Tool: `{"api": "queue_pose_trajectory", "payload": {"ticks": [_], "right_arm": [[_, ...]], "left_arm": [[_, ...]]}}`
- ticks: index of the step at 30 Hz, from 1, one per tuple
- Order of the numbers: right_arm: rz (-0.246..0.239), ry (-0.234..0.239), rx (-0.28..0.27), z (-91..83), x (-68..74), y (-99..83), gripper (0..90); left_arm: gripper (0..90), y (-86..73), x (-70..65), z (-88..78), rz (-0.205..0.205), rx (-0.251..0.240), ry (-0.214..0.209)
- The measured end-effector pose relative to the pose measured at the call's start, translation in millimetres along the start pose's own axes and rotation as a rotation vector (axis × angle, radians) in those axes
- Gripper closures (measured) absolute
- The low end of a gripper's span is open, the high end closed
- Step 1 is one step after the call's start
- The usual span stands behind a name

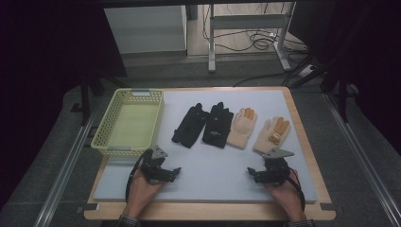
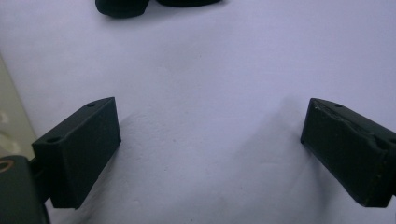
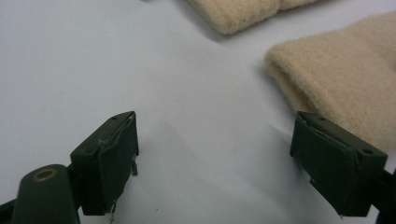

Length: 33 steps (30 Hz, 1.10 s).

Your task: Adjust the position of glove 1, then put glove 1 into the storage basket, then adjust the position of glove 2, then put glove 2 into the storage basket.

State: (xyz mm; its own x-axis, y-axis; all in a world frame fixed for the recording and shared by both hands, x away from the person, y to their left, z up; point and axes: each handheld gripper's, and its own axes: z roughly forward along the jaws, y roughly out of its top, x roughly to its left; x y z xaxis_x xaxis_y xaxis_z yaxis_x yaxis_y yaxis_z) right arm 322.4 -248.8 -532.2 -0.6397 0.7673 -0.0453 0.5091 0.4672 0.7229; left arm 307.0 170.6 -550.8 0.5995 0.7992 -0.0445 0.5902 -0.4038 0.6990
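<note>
Risk: the right gripper (image 1: 257, 174) sat just short of the rightmost tan glove (image 1: 271, 134); a shallow pinch would likely snag only the cuff and drag it across the mat (image 1: 222, 165). Both were released, jaws wide and empty. Left gripper (image 1: 172, 172) was near the black gloves (image 1: 203, 124), apart. Basket (image 1: 109, 145) sat left.

In the left gripper view, the top edge cuts off two black fabric gloves (image 2: 122, 6), leaving their cuffs. In the right gripper view, two beige knitted gloves (image 3: 341, 74) run off the top and right edges, fingers unseen.
</note>
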Motion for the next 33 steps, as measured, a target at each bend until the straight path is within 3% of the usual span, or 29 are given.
{"api": "queue_pose_trajectory", "payload": {"ticks": [19, 27, 33], "right_arm": [[-0.003, -0.021, 0.002, -1.1, 2.9, 1.5, 15.6], [0.006, 0.007, -0.014, -3.4, 2.6, 13.9, 17.9], [0.013, 0.033, -0.005, 4.1, 4.6, 25.8, 17.9]], "left_arm": [[4.9, -0.4, 0.0, 0.1, -0.005, -0.005, -0.001], [5.0, -0.4, -0.1, 0.1, -0.006, -0.006, -0.001], [5.0, -0.4, 0.0, -0.1, -0.005, -0.004, -0.001]]}}
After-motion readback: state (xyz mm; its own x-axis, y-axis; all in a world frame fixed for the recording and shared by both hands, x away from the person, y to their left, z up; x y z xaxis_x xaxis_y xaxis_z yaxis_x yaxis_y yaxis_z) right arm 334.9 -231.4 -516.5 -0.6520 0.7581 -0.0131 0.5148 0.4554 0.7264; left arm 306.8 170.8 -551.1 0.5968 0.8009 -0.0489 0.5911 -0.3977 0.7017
